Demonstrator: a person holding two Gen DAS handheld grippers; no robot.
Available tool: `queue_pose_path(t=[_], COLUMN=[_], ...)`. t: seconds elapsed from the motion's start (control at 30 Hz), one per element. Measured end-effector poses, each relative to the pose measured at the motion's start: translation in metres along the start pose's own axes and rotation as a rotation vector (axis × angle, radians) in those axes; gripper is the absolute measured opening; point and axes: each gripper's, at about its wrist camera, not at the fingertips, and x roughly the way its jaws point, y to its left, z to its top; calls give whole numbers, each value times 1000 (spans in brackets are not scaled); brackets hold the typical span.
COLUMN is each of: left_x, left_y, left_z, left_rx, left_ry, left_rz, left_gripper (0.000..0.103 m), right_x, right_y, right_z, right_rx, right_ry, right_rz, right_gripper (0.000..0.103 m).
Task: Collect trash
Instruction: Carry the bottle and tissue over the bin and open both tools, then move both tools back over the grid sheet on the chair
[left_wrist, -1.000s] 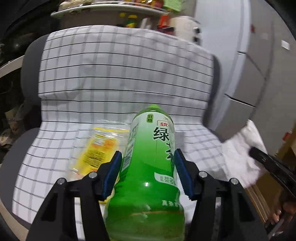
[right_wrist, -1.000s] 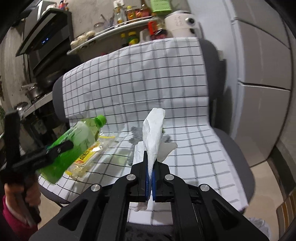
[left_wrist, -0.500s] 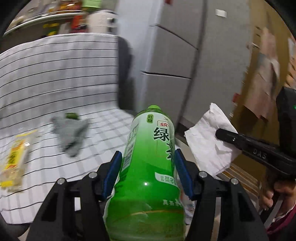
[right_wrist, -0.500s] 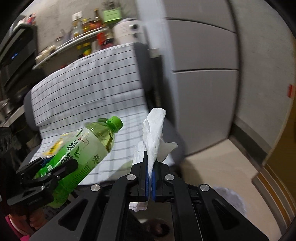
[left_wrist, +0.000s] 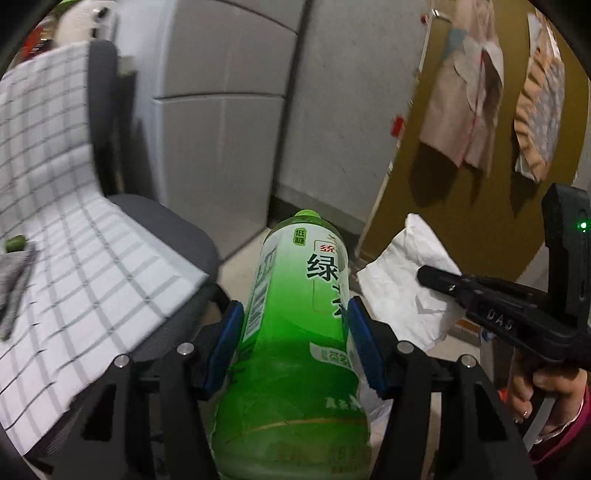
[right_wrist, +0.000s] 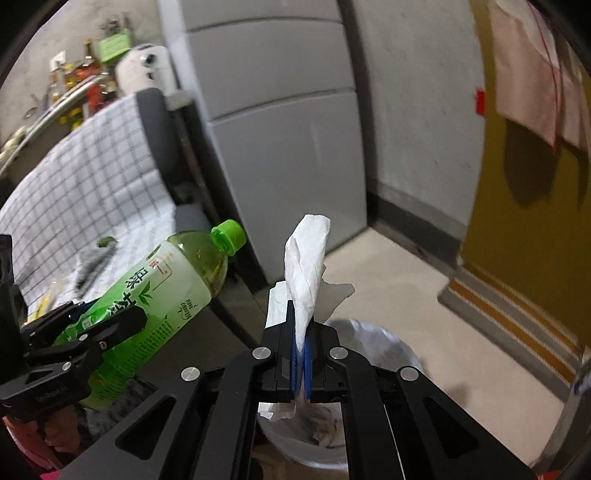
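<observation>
The left hand-held gripper (left_wrist: 293, 334) was clamped on the middle of a green plastic tea bottle with a green cap (left_wrist: 295, 332). The bottle looked smooth and slippery, and nearly empty, so probably light; its wide middle seemed the best place to hold. The right hand-held gripper (right_wrist: 300, 363) was pinched tight on a crumpled white paper tissue (right_wrist: 306, 266), soft and very light. A white-lined round trash bin (right_wrist: 391, 347) sat at 6 o'clock, right under the tissue
</observation>
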Motion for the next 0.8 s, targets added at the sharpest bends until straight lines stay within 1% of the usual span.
queue_pose_path(t=[0.1,0.17,0.27,0.3,0.33,0.37,0.4,0.43,0.47,0.6,0.7,0.8], left_x=[18,28,45,50,56,58,60,59,58,42,21,-5], left_y=[-6,-8,-11,-12,-12,-12,-12,-11,-9,4,21,41], left_z=[1,2,2,2,2,1,1,0,1,3,7,10], left_rx=[9,10,3,-3,-10,-15,-20,-22,-24,-47,-76,-111], left_ry=[37,58,108,123,138,141,142,143,141,111,68,18], left_rz=[-26,-48,-84,-94,-105,-108,-113,-114,-110,-78,-19,37], left_gripper=[57,58,59,60,67,70,71,72,72,72,72,72], right_x=[20,29,44,46,51,55,60,62,63,59,44,29], right_y=[-20,-26,-36,-38,-41,-43,-45,-50,-54,-56,-51,-42], right_z=[-12,-18,-25,-28,-30,-32,-34,-37,-39,-36,-23,-7], right_rx=[44,60,90,96,103,109,121,135,148,151,143,128], right_ry=[63,90,129,136,150,165,181,192,202,185,124,60], right_rz=[-17,-26,-37,-38,-42,-44,-43,-41,-46,-69,-85,-79], right_gripper=[4,7,8,8,8,9,15,36,50,51,51,50])
